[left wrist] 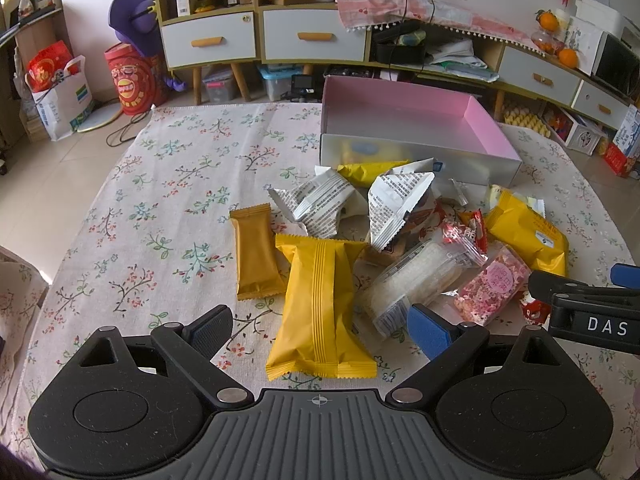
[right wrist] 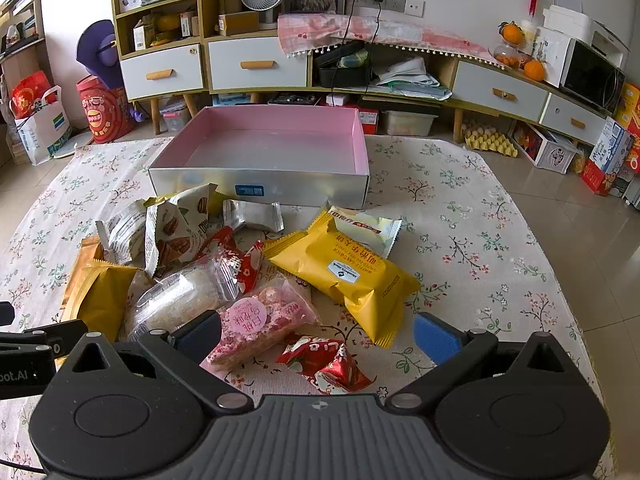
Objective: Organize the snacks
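Note:
A pile of snack packets lies on the floral tablecloth in front of a pink-lined box (left wrist: 404,120) (right wrist: 276,136), which holds nothing visible. My left gripper (left wrist: 320,330) is open, its fingers straddling the near end of a long yellow packet (left wrist: 320,304); a smaller mustard packet (left wrist: 256,252) lies to its left. My right gripper (right wrist: 318,334) is open over a pink rice-crisp bar (right wrist: 260,324) and a red wrapped candy (right wrist: 324,364), with a big yellow sandwich packet (right wrist: 344,276) just beyond. The right gripper (left wrist: 580,304) shows at the left wrist view's right edge.
Silver printed packets (left wrist: 320,204) and a clear tub of white snack (left wrist: 416,276) fill the pile's middle. Bare cloth (left wrist: 168,200) lies left of the pile and to the right (right wrist: 480,240). Cabinets, bags and boxes line the floor behind the table.

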`<state>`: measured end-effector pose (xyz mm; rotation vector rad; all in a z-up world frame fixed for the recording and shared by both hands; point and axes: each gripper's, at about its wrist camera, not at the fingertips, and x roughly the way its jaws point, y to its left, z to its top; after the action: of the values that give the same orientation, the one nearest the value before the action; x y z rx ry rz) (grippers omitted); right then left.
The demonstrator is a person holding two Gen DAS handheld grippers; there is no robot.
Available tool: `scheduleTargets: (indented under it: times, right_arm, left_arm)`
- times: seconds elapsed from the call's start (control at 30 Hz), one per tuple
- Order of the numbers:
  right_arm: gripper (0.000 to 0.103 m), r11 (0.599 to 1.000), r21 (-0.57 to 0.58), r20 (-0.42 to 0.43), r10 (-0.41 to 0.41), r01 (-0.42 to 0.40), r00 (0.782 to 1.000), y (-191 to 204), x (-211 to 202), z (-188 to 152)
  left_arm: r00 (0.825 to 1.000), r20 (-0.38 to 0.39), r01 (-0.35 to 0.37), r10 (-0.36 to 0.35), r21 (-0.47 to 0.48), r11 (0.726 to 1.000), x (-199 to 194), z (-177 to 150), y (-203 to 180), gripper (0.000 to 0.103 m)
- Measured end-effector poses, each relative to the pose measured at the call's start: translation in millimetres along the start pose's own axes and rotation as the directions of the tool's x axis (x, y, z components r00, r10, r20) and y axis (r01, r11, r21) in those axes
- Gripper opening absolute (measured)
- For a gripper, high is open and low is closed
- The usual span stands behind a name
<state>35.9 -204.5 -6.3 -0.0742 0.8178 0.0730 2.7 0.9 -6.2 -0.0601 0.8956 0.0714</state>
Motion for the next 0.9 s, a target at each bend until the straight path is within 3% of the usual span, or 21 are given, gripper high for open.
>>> scheduleTargets:
  times: [0.9]
  right_arm:
    - [0.087, 1.000, -0.016, -0.011, -0.003, 0.003, 1.000, 1.6, 2.0, -1.3]
  left_arm:
    - [1.000, -0.020, 0.008, -0.009, -0.009, 1.000, 5.1, 2.3, 9.2, 0.095]
